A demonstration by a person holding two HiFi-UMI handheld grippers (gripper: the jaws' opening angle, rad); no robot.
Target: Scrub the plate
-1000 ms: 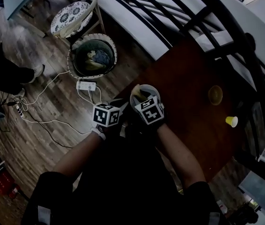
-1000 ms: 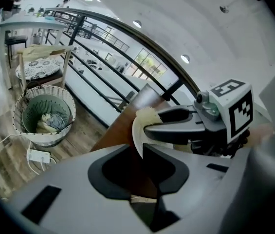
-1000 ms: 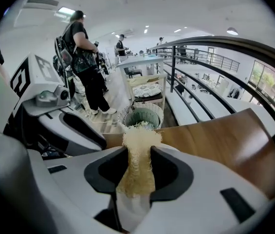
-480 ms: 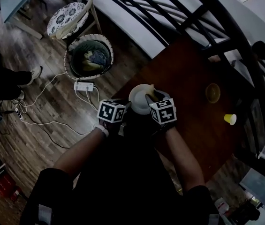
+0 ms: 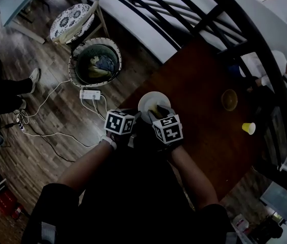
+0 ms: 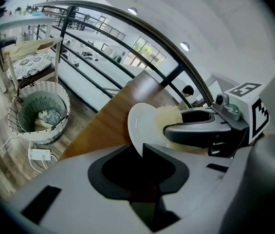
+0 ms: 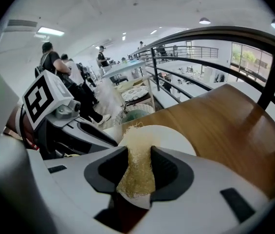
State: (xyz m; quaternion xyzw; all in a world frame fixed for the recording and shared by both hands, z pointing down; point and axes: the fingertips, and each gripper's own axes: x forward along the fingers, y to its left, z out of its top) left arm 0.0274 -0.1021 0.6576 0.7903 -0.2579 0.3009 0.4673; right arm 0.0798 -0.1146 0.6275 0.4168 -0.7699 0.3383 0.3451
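Note:
A white plate [image 5: 153, 102] is held over the near-left corner of the brown table [image 5: 209, 85]. My left gripper [image 5: 134, 120] is shut on the plate's rim [image 6: 136, 139], and the plate [image 6: 144, 126] stands tilted on edge between its jaws. My right gripper [image 5: 159, 115] is shut on a yellowish fibrous scrub pad [image 7: 137, 165], which lies against the plate's face [image 7: 169, 138]. In the left gripper view the pad [image 6: 169, 117] shows pressed on the plate beside the right gripper's dark jaw.
A wicker bin [image 5: 95, 62] with rubbish stands on the wood floor left of the table, with a power strip [image 5: 91, 93] and cables near it. A yellow bowl [image 5: 229, 99] and a yellow cup [image 5: 249, 128] sit further right on the table. Black railing bars [image 5: 224, 19] run behind.
The plate and both grippers have shifted slightly right over the table corner. The right gripper with the pad slid across the plate and has drawn back toward me.

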